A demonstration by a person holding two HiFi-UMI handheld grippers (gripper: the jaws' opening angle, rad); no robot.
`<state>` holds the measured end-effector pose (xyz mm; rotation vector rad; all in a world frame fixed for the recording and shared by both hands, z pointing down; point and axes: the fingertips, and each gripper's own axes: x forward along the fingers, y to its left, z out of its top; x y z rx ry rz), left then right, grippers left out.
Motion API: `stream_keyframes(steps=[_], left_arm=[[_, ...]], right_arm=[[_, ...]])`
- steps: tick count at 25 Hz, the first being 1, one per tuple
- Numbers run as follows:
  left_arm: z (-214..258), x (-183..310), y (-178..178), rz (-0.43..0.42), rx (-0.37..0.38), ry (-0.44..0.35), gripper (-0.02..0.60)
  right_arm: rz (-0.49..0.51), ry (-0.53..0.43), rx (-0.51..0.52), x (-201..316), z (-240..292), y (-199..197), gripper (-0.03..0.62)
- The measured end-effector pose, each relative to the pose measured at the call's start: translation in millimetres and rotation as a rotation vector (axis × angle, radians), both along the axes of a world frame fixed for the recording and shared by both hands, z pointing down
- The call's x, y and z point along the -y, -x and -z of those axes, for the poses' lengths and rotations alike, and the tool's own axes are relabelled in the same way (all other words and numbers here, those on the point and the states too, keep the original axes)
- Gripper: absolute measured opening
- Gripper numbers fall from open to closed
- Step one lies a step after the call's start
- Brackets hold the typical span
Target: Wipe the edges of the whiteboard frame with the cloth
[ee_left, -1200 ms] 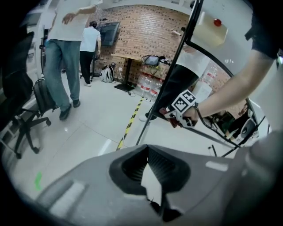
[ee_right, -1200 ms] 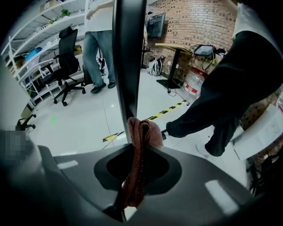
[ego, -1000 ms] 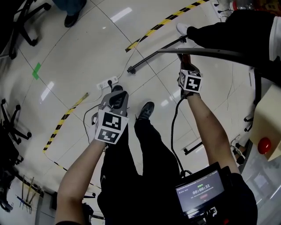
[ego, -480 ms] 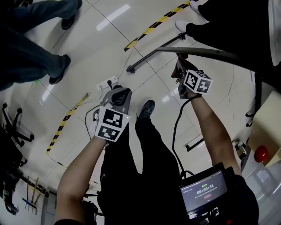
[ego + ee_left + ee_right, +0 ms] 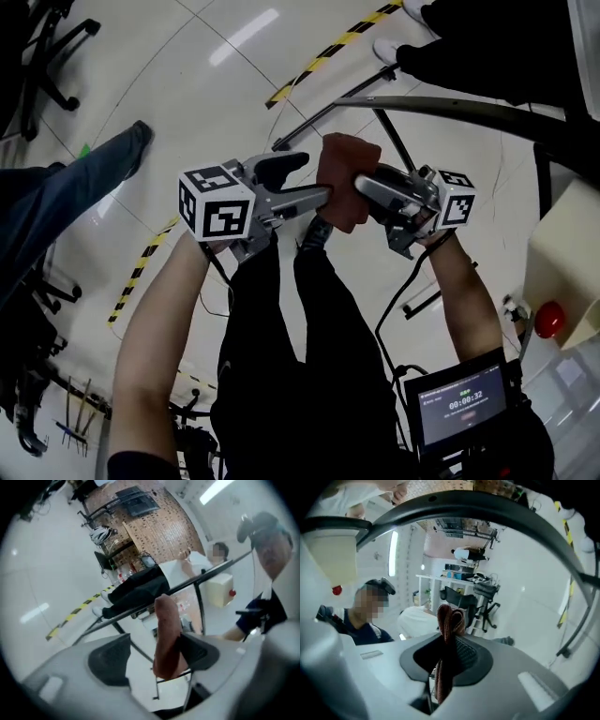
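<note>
The reddish-brown cloth (image 5: 345,178) hangs in the air between the two tools, just below the dark whiteboard frame (image 5: 469,111) and apparently not yet on it. The right tongs (image 5: 364,190) are pressed together on a folded bunch of it. The left tongs (image 5: 302,181) stand spread, with the cloth lying against one pad only. The cloth looks light, limp and unbreakable. It is likely to sag or slip unless pinched deep across several folds, leaving a loose wad free to press along the frame's edge.
</note>
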<state>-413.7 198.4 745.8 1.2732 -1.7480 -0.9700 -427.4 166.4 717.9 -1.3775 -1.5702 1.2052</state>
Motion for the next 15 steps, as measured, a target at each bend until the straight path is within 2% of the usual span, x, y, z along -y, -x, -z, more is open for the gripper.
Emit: stream_keyframes(steps=[2,3,5,6,7,12,14,15], left_arm=[[24.7,0.4,3.4,-0.006,-0.050,-0.164,0.330],[34.6,0.3,3.8,-0.011,-0.062,-0.222,0.316],[43.4,0.9,3.2,-0.017,-0.057,-0.263,0.163],[42.7,1.2,3.2,-0.013,-0.055,-0.256,0.112],[40.1,1.2,3.8,-0.006,-0.059,-0.241,0.094],[15.9,1.7,11.1,0.035,-0.128,-0.163,0.065],[9.1,2.7,16.1,0.035,-0.131,-0.120,0.060],[5.3,2.1,20.1,0.040,-0.126,-0.090,0.060]], right_arm=[[0.046,0.080,-0.012,-8.7,11.2,-6.1,0.054],[0.061,0.095,-0.014,-11.7,12.6,-7.6,0.054],[0.067,0.099,-0.015,-14.4,10.0,-7.9,0.054],[0.060,0.095,-0.016,-14.6,7.4,-6.8,0.054],[0.049,0.085,-0.015,-14.5,4.5,-5.3,0.054],[-0.011,-0.036,-0.005,-12.1,-15.7,4.0,0.054],[-0.046,-0.090,-0.004,-9.3,-23.4,9.6,0.055],[-0.084,-0.137,-0.004,-5.2,-29.4,14.6,0.081]])
